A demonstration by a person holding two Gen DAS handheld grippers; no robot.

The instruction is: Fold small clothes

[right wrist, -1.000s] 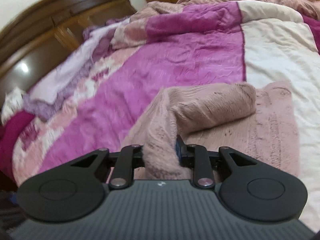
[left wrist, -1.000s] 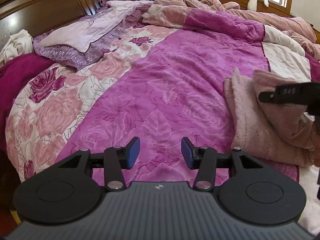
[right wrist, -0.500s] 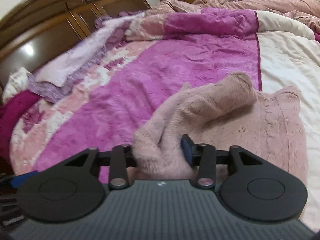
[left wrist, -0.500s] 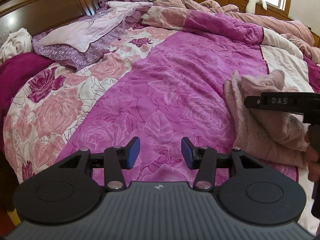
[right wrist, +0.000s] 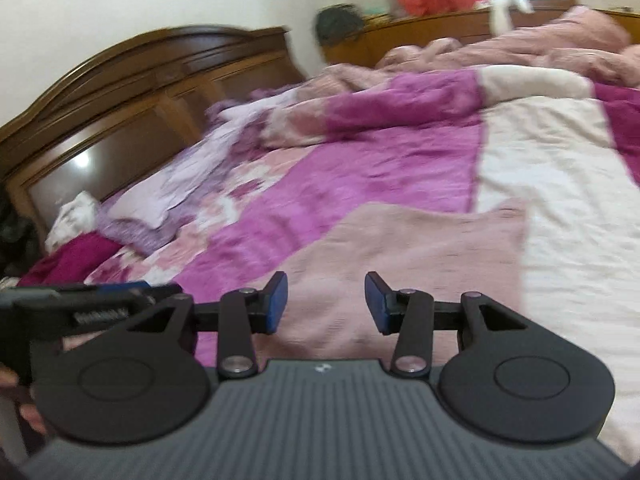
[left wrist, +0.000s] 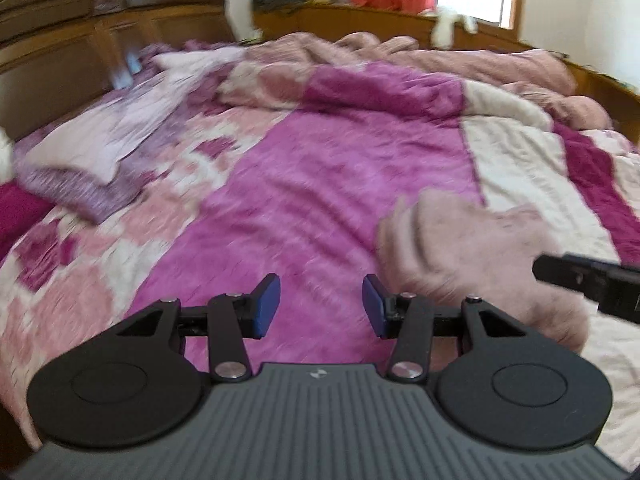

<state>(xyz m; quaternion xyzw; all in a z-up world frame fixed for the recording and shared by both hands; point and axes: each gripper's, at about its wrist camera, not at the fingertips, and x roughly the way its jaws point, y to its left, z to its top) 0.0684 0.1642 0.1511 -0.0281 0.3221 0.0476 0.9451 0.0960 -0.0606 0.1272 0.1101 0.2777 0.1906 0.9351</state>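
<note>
Dusty-pink knitted garment (right wrist: 404, 264) lies folded flat on the quilt (right wrist: 380, 160), straddling the line where the magenta panel meets the cream one. Soft, fuzzy knit, with faint dark flecks across it; from the left wrist view it reads as a rounded, lumpy bundle (left wrist: 476, 256), badly blurred. The right gripper (right wrist: 326, 302) hangs just over its near edge, blue pads spread, nothing between them. Those jaws have just been opening, and the cloth is out of them now. The left gripper (left wrist: 320, 306) sits beside the garment over magenta quilt, jaws parted and empty. White lettering on the left gripper's side bar, too smeared to read.
</note>
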